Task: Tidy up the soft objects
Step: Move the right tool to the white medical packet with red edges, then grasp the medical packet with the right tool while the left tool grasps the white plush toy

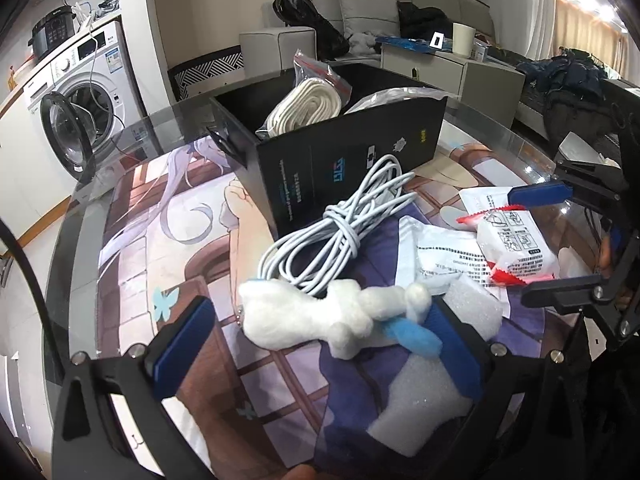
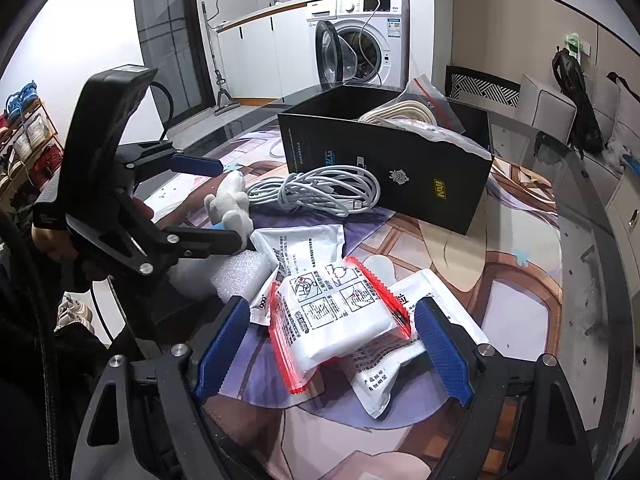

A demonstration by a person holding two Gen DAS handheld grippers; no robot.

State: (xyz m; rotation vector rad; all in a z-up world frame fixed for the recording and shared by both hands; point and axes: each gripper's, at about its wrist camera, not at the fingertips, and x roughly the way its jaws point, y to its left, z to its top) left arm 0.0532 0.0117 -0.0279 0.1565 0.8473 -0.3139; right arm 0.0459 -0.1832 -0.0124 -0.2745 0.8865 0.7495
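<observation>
A white plush toy (image 1: 320, 316) with a blue part lies on the printed mat between the fingers of my open left gripper (image 1: 316, 344); it also shows in the right wrist view (image 2: 232, 204). My right gripper (image 2: 332, 352) is open around a white packet with red edges (image 2: 340, 320), which also shows in the left wrist view (image 1: 516, 248). A coiled white cable (image 1: 340, 232) lies in front of the black box (image 1: 348, 160). The box holds a bagged cream rope (image 1: 308, 108). White foam (image 1: 416, 404) lies under my left gripper's right finger.
Flat white sachets (image 2: 304, 248) lie under and beside the packet. The glass table edge (image 1: 76, 216) curves on the left. A washing machine (image 2: 368, 40) with its door open stands behind. A sofa with bags (image 1: 360, 20) is beyond the table.
</observation>
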